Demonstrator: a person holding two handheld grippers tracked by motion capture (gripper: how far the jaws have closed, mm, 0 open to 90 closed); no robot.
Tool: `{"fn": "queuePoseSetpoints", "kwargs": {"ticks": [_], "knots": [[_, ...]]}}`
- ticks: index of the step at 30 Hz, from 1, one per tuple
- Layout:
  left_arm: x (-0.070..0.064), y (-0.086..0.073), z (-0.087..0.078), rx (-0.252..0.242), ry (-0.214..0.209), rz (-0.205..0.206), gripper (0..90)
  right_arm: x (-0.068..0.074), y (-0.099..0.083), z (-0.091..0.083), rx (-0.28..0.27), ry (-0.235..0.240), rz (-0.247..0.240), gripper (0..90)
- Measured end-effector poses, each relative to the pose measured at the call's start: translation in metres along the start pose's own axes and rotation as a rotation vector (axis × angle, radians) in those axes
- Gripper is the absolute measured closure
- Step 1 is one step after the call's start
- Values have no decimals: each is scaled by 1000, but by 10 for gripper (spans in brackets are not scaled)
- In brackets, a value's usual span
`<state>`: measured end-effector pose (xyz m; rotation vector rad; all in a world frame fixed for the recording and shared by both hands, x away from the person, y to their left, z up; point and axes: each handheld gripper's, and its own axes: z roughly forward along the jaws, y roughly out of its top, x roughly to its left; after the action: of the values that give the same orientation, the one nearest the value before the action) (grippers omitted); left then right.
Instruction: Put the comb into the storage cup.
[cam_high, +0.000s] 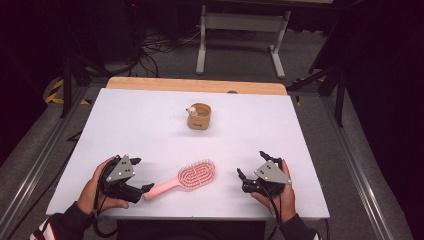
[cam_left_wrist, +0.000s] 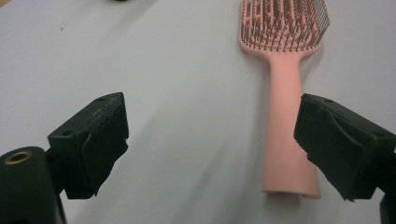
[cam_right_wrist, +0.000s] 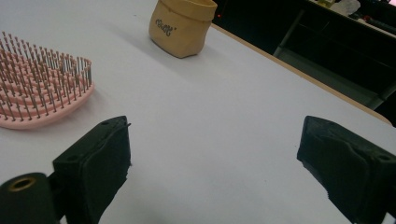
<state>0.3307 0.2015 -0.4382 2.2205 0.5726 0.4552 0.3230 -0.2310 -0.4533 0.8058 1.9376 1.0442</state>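
Note:
A pink hairbrush (cam_high: 186, 179) lies bristles up on the white table (cam_high: 150, 130), handle pointing toward my left gripper (cam_high: 141, 176). That gripper is open; in the left gripper view the brush handle (cam_left_wrist: 286, 140) lies just inside the right-hand jaw, with bare table between the jaws. My right gripper (cam_high: 252, 164) is open to the right of the brush head and holds nothing. In the right gripper view the brush head (cam_right_wrist: 39, 91) lies at the left and a tan fabric cup (cam_right_wrist: 182, 27) stands beyond. The same cup (cam_high: 199, 116) stands near the table's middle, with a small figure at its rim.
The table's wooden far edge (cam_high: 195, 85) runs across the back. Behind it are a white metal frame (cam_high: 242, 30), cables on the floor and dark stands. Aluminium rails flank the table on both sides.

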Motion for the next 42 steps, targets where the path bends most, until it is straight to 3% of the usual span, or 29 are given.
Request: {"fn": "queuePoseSetpoints", "kwargs": {"ticks": [5, 17, 24, 26, 31, 35, 38, 42], "knots": [[-1, 10, 3, -4, -13, 3, 80, 1, 0, 1, 3, 1, -4, 98], [-7, 36, 38, 152, -99, 43, 104, 2, -1, 3, 17, 5, -2, 98], [-17, 47, 62, 229, -121, 60, 155, 2, -1, 4, 22, 8, -5, 98], [-20, 48, 68, 262, -115, 65, 188, 2, -1, 4, 20, 10, -6, 98], [-22, 50, 79, 323, -160, 75, 263, 2, -2, 4, 22, 10, -5, 98], [-20, 52, 81, 342, -197, 63, 356, 2, -1, 4, 24, 13, -6, 98], [-21, 53, 81, 342, -236, 77, 479, 2, -2, 4, 24, 13, -5, 99], [-23, 55, 80, 356, -257, 86, 570, 3, -2, 5, 30, 17, -6, 99]]}}
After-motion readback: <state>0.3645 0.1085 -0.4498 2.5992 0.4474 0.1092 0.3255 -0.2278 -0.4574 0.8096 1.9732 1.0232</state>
